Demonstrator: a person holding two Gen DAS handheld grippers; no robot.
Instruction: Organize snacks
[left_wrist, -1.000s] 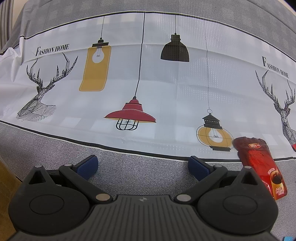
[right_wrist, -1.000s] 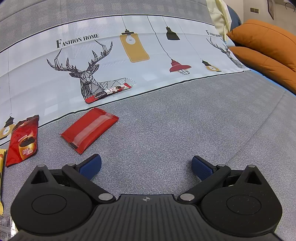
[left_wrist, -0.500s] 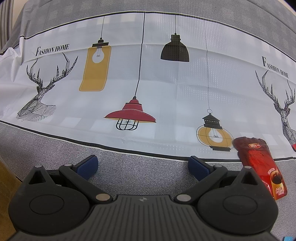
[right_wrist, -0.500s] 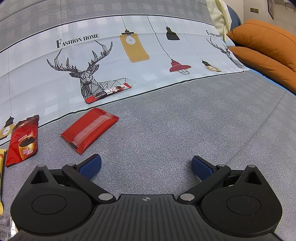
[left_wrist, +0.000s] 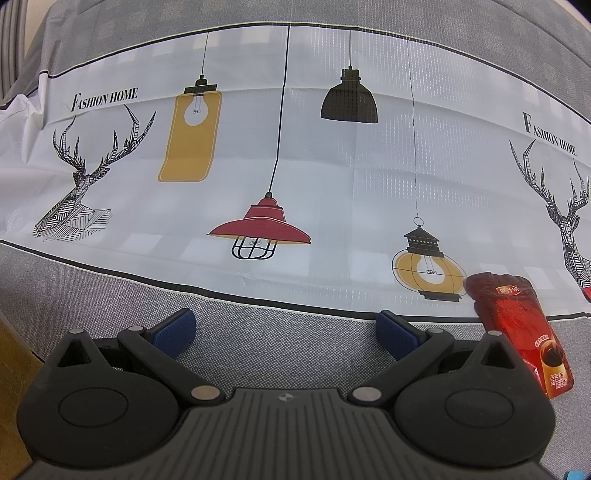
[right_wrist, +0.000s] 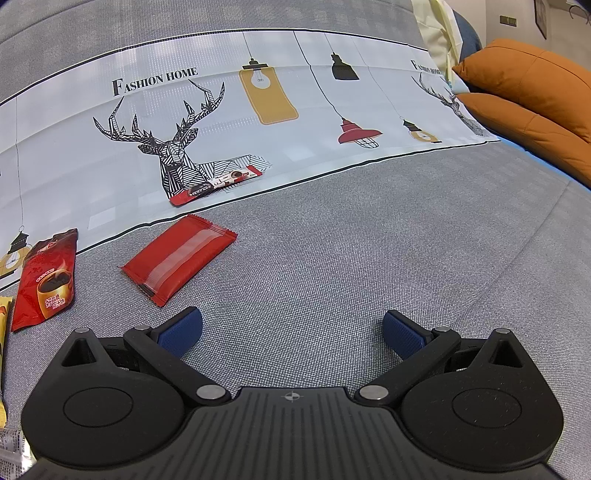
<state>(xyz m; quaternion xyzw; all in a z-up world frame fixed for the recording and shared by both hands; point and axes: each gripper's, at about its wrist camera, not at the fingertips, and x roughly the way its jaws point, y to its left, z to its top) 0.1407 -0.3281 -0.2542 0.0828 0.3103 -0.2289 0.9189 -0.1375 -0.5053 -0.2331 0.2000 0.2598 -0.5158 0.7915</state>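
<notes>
Snack packets lying flat on the grey cloth and its printed band

A red coffee sachet with a cup picture straddles the band's black edge; a plain red wrapper with a clear strip lies slantwise just right of it; a slim red stick packet rests on the deer print; a yellow packet shows at the left edge.
</notes>
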